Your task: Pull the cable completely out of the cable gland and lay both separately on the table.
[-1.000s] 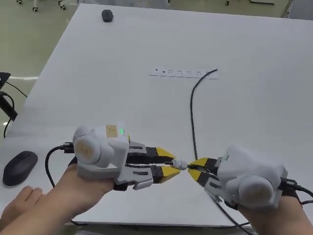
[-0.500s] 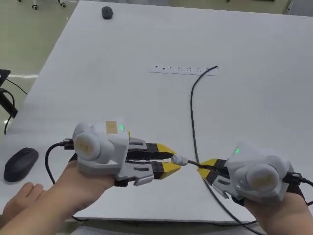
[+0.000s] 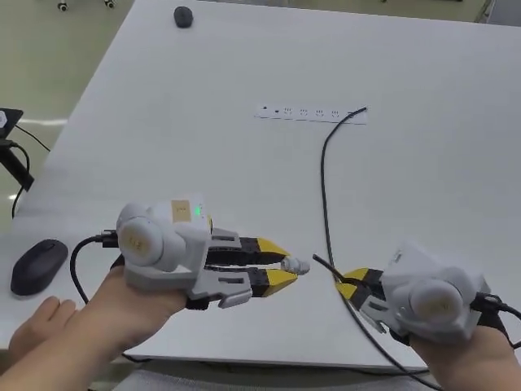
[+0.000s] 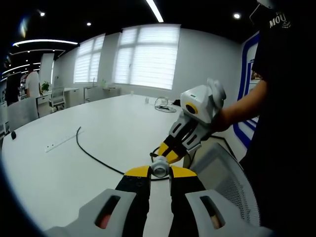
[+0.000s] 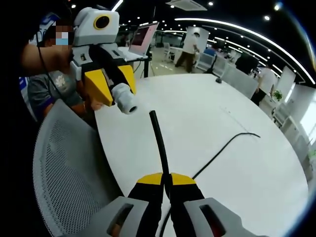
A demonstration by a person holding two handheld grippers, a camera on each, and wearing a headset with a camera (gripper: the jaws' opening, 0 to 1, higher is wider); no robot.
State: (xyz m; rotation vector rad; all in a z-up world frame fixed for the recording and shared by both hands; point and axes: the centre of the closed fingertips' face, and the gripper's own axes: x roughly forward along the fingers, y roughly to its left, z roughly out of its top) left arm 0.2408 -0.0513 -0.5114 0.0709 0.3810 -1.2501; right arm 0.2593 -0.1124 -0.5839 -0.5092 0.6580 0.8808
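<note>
Cable gland (image 3: 298,265): rear part buried between the left gripper (image 3: 288,264) jaws. Cable (image 3: 323,187): the stretch behind the grip is hidden under the right gripper (image 3: 345,284) body. Small dark object (image 3: 184,15) at the worktop (image 3: 203,147) far end: too small to identify.

Odds and ends around the work
A white power strip (image 3: 309,113) lies far out in the middle. A dark mouse (image 3: 184,15) sits beyond it, far left, and another dark mouse (image 3: 38,266) near left. A grey mesh chair (image 5: 69,182) stands close by, and blinds (image 4: 148,57) cover the windows.
</note>
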